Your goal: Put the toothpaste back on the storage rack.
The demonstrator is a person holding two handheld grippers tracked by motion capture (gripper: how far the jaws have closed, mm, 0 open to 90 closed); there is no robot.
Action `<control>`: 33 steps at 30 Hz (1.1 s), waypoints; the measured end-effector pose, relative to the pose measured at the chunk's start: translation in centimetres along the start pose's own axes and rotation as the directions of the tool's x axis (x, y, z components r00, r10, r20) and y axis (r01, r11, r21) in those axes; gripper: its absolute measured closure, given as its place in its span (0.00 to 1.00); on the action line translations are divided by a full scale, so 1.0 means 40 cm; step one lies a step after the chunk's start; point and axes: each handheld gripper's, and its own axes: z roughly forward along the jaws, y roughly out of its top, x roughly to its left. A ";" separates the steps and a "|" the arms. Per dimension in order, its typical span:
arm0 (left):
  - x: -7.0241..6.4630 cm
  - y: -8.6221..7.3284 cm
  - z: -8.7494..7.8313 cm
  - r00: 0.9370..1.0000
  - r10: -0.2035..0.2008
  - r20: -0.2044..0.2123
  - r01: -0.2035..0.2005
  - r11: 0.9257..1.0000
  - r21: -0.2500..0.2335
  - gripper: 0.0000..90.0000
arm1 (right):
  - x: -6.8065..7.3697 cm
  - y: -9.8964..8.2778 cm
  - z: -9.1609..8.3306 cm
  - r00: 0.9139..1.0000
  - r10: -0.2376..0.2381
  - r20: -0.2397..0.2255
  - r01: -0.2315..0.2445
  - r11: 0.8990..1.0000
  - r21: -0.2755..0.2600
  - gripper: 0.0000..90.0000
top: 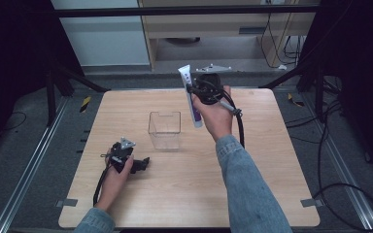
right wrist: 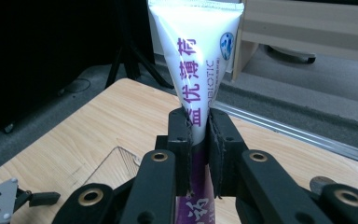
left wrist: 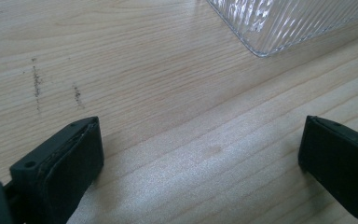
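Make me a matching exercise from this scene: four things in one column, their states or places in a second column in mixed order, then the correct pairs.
Things:
1. toothpaste tube
2. clear plastic box
3. left gripper
4. right gripper

States or places:
A. resting low on the wooden table, jaws wide apart with nothing between them
B. standing empty near the middle of the table
C. raised above the table's far side, jaws closed on something
D. held upright in the air, crimped end up

Pairs: 1-D, 2-B, 3-A, 4-C

Tube (right wrist: 200,70) cap end behind fingers (right wrist: 179,140)
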 end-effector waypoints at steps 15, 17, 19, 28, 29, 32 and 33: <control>0.000 0.000 0.000 1.000 0.000 0.000 0.000 1.000 0.000 0.00 | 0.031 0.013 0.023 1.000 -0.017 -0.019 0.016 0.998 -0.057 0.89; 0.000 0.000 0.000 1.000 0.000 0.000 0.000 1.000 0.000 0.00 | 0.033 0.015 0.026 1.000 -0.017 -0.024 0.016 0.998 -0.056 0.89; 0.000 0.000 0.000 1.000 0.000 0.000 0.000 1.000 0.000 0.00 | 0.037 0.019 0.033 0.999 -0.020 -0.025 0.019 0.998 -0.063 0.89; 0.000 0.000 0.000 1.000 0.000 0.000 0.000 1.000 0.000 0.00 | 0.048 0.026 0.050 0.999 -0.022 -0.034 0.018 0.996 -0.090 0.89; 0.000 0.000 0.000 1.000 -0.001 0.000 0.001 1.000 0.000 0.00 | 0.050 0.026 0.053 0.999 -0.020 -0.036 0.017 0.996 -0.093 0.89; 0.000 0.000 0.000 1.000 0.000 0.000 0.000 1.000 0.000 0.00 | 0.060 0.022 0.065 0.999 -0.021 -0.047 0.016 0.994 -0.104 0.89; 0.000 0.000 0.000 1.000 0.000 0.000 0.000 1.000 0.000 0.00 | 0.062 0.022 0.067 0.999 -0.021 -0.048 0.016 0.994 -0.107 0.89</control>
